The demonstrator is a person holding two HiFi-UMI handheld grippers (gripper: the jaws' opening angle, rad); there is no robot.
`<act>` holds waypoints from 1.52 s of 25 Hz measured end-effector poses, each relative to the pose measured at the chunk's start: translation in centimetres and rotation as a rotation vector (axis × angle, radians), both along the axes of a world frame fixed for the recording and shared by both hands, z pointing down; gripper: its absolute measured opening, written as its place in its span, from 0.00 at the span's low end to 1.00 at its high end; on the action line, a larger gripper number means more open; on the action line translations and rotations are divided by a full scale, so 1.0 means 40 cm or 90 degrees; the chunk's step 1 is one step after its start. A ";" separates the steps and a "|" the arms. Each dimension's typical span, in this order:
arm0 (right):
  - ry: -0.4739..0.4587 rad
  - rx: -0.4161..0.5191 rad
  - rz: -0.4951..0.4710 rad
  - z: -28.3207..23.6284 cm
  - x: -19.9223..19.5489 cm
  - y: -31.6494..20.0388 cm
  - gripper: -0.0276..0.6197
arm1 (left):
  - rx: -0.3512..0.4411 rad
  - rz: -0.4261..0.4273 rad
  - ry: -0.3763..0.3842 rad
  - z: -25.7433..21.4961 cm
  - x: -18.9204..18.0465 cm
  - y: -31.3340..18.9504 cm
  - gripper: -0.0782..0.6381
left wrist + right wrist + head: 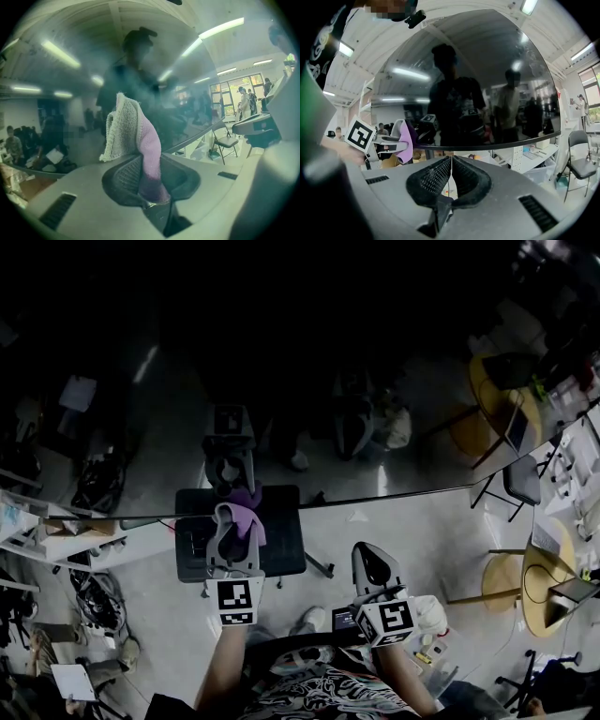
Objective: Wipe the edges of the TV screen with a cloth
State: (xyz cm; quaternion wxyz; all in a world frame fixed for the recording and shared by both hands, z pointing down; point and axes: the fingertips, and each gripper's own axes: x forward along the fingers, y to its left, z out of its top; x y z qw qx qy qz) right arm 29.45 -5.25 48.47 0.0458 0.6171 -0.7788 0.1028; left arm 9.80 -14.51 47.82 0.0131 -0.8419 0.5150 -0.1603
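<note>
Clamping the cloth [136, 140], the left gripper [151, 176] has its jaws closed on the lower, purple end, while the grey-white end stands free above them. The cloth's long axis runs straight out along the jaws, pointing away from the person toward the TV screen [281, 381]. In the head view its tip meets the screen's lower edge [394, 497], just left of the middle. The right gripper [451, 177] has its ribbed jaws pressed together with nothing between them. It hangs to the right of the left gripper, a little short of the same edge and apart from the cloth.

The screen is dark and glossy, and its lower edge runs across the head view with a slight rise to the right. It mirrors ceiling strip lights and standing figures. Below it lies a pale grey floor [422, 540]. A black folding chair [581, 159] and a round wooden table [548, 589] stand to the right, and white shelving [534, 157] sits under the screen.
</note>
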 end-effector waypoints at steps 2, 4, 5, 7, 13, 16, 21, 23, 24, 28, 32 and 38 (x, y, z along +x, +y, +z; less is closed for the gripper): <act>-0.005 -0.001 -0.002 0.003 0.029 0.005 0.09 | 0.000 0.003 -0.005 -0.003 0.035 0.007 0.25; -0.007 -0.001 -0.004 0.007 0.044 0.001 0.09 | 0.000 0.006 -0.008 -0.002 0.056 0.008 0.25; -0.007 0.000 -0.004 0.007 0.048 -0.002 0.09 | 0.001 0.008 -0.008 -0.001 0.064 0.007 0.25; -0.009 0.003 -0.005 0.004 0.056 -0.006 0.09 | 0.001 0.012 -0.009 -0.003 0.080 0.007 0.25; -0.011 0.012 0.005 -0.016 0.086 -0.012 0.09 | -0.002 0.030 -0.012 -0.007 0.117 0.011 0.25; -0.011 0.012 0.011 -0.019 0.088 -0.011 0.09 | -0.005 0.042 -0.011 -0.003 0.126 0.014 0.25; -0.009 0.003 0.016 -0.017 0.062 -0.013 0.09 | -0.009 0.074 -0.007 -0.001 0.139 0.014 0.25; -0.005 -0.001 0.021 -0.018 0.047 -0.018 0.09 | -0.014 0.102 -0.008 -0.001 0.152 0.017 0.25; -0.002 -0.002 0.023 -0.019 0.037 -0.023 0.09 | -0.016 0.118 -0.007 0.000 0.160 0.018 0.25; 0.015 -0.008 0.031 -0.041 -0.013 -0.044 0.09 | -0.018 0.161 0.009 0.013 0.176 0.021 0.25; 0.024 -0.012 0.053 -0.065 -0.037 -0.064 0.09 | -0.024 0.211 0.022 0.001 0.198 0.022 0.25; 0.040 -0.022 0.098 -0.081 -0.035 -0.069 0.09 | -0.032 0.294 0.032 -0.002 0.257 0.030 0.25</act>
